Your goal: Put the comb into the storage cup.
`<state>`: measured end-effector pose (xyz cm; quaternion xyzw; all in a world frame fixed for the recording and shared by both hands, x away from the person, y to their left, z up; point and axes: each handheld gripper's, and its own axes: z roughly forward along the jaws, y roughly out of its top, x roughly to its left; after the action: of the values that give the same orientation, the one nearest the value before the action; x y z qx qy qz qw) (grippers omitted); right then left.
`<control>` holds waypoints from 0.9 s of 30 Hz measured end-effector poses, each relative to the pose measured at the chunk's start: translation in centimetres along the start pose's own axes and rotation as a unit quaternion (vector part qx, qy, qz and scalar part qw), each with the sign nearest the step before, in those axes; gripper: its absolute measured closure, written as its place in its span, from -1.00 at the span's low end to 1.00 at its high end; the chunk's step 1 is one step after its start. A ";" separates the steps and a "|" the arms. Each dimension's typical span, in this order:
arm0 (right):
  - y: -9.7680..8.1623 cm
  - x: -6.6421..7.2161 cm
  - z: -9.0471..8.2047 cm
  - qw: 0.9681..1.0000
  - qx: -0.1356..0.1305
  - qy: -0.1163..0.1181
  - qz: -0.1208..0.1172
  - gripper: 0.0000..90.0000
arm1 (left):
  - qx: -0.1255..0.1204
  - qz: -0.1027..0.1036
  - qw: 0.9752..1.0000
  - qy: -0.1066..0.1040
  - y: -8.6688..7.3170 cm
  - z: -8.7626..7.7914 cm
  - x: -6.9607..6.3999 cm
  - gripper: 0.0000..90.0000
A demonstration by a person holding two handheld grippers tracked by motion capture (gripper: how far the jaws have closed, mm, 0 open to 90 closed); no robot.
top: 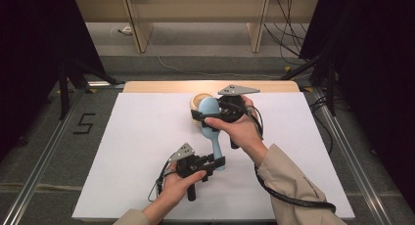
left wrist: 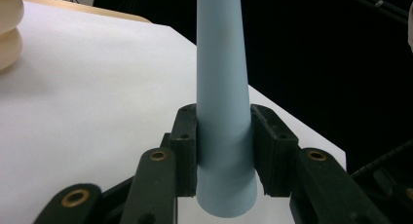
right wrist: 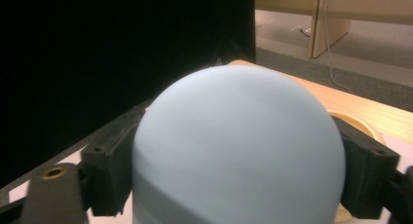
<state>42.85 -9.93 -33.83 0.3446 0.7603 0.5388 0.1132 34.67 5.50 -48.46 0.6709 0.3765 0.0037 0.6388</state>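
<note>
A light blue spoon-like paddle (top: 209,108) with a rounded head and a tapering handle (left wrist: 221,63) is held over the white board between both grippers. My left gripper (top: 219,162) is shut on the thick end of the handle, with both pads (left wrist: 187,146) pressed against its sides. My right gripper (top: 203,118) comes in from the right and has the rounded head (right wrist: 234,146) between its pads (right wrist: 109,170), which touch it on either side. A person's hands hold both grippers.
A cream ribbed round container (top: 198,99) stands just behind the paddle head, near the board's far edge. The white board (top: 137,151) lies on a wooden table (top: 161,86). Dark stands and cables flank the table.
</note>
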 end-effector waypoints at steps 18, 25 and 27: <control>0.0 0.2 0.0 1.000 0.005 -0.008 0.009 -0.55 | 0.007 0.012 1.000 0.008 0.1 -0.1 0.1 0.44; -0.1 0.3 0.2 1.000 0.002 -0.008 0.007 -0.54 | 0.009 0.020 1.000 0.016 0.1 -0.1 0.2 0.43; -0.1 0.3 0.2 1.000 -0.002 -0.007 0.007 -0.54 | 0.011 0.025 0.999 0.022 0.2 -0.2 0.3 0.43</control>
<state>42.71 -9.60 -33.93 0.3535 0.7560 0.5387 0.1153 34.91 5.86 -48.37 0.6872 0.3732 0.0303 0.6225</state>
